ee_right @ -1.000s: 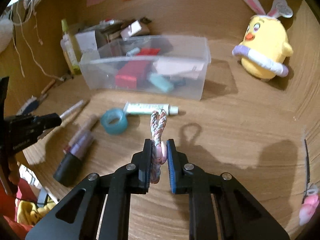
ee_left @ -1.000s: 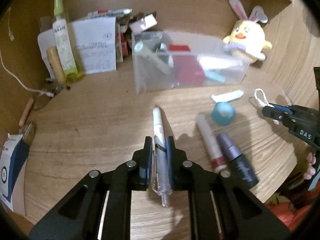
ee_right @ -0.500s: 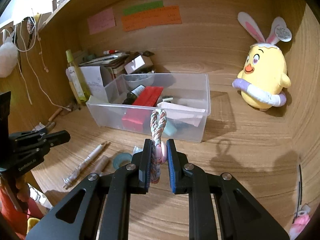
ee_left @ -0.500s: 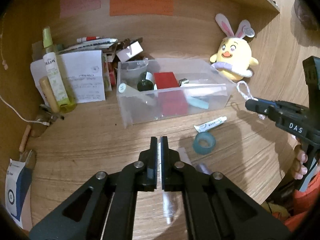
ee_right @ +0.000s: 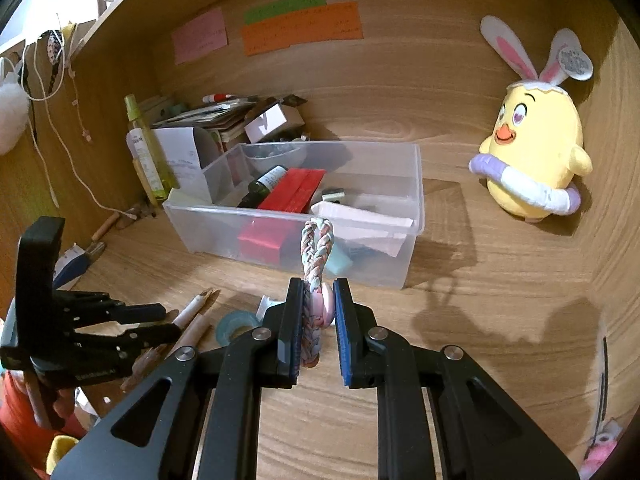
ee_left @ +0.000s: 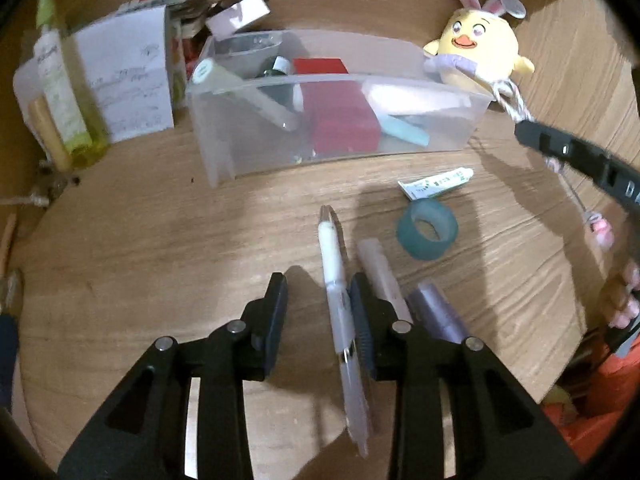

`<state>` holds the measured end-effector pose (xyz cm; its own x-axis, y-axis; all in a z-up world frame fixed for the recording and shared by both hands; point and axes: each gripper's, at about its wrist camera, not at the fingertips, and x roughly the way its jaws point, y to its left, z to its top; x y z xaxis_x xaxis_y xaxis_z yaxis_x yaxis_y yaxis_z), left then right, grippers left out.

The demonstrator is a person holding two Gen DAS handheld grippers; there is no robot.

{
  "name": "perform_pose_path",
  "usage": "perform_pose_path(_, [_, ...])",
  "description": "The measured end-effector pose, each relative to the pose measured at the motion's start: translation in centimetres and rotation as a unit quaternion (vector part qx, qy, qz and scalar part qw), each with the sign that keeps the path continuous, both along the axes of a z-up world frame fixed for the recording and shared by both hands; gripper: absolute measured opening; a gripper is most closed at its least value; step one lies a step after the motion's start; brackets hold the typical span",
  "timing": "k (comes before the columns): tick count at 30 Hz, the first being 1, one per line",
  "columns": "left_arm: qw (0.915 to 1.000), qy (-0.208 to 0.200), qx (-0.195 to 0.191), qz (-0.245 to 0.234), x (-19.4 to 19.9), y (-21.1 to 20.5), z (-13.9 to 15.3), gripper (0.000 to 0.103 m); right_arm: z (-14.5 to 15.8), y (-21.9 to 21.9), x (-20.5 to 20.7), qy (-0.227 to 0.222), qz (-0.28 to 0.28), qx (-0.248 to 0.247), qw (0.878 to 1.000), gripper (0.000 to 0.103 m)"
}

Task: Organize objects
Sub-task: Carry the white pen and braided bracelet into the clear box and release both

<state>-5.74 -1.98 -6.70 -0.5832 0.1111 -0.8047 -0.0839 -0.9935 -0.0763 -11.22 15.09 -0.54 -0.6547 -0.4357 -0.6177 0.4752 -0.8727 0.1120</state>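
Observation:
My left gripper (ee_left: 319, 294) is open, its jaws wide apart just above the desk. A white pen (ee_left: 340, 312) lies on the wood between them, close to the right finger. My right gripper (ee_right: 317, 308) is shut on a braided pastel cord with a pink charm (ee_right: 316, 256), held in the air in front of the clear plastic bin (ee_right: 412, 208). The bin (ee_left: 224, 136) holds a red box, a dark bottle and other items. The right gripper also shows in the left wrist view (ee_left: 532, 136), and the left gripper in the right wrist view (ee_right: 160, 322).
On the desk lie a teal tape roll (ee_left: 426, 231), a small tube (ee_left: 436, 182), a white stick (ee_left: 382, 272) and a purple tube (ee_left: 438, 314). A yellow bunny plush (ee_right: 532, 160) stands at the back right. Bottles and papers (ee_left: 124, 80) crowd the back left.
My left gripper opened and the pen now lies on the desk between its fingers. My right gripper lifted the braided cord and holds it higher, before the bin.

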Motion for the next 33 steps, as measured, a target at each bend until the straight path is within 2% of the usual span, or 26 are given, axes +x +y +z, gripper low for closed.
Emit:
perform_pose_path(3, [0.9997, 0.008, -0.025, -0.002, -0.4, 0.3, -0.2, 0.011, 0.7, -0.1, -1.1, 0.006, 0.000, 0.000, 1.000, 0.013])
perform_pose_path(4, [0.9996, 0.007, -0.028, -0.001, -0.6, 0.3, -0.2, 0.010, 1.0, -0.2, -1.5, 0.008, 0.000, 0.000, 1.000, 0.013])
perform_pose_path(9, [0.9999, 0.010, -0.005, 0.006, -0.6, -0.6, 0.3, 0.010, 2.5, -0.8, -3.3, 0.027, -0.006, 0.011, 1.000, 0.013])
perform_pose_path(12, [0.9995, 0.029, 0.004, 0.016, -0.3, -1.3, 1.5, 0.010, 3.3, -1.3, -4.2, 0.037, -0.005, 0.018, 0.999, 0.013])
perform_pose_path(17, [0.9966, 0.075, 0.016, 0.029, -0.1, -2.3, 4.9, 0.010, 4.3, -2.4, -5.2, 0.049, -0.004, 0.027, 0.998, 0.013])
perform_pose_path(24, [0.9874, 0.154, 0.019, 0.031, 0.0, -2.7, 10.6, 0.010, 5.5, -3.5, -6.2, 0.065, -0.002, 0.037, 0.997, 0.013])
perform_pose_path(29, [0.9807, 0.193, 0.023, 0.025, -1.1, -2.3, 14.0, 0.010, 6.0, -4.5, -7.5, 0.068, 0.005, 0.044, 0.997, 0.013])
perform_pose_path(33, [0.9774, 0.209, 0.021, 0.026, -3.2, -1.8, 15.6, 0.010, 5.1, -5.4, -8.8, 0.051, 0.012, 0.052, 0.997, 0.013])
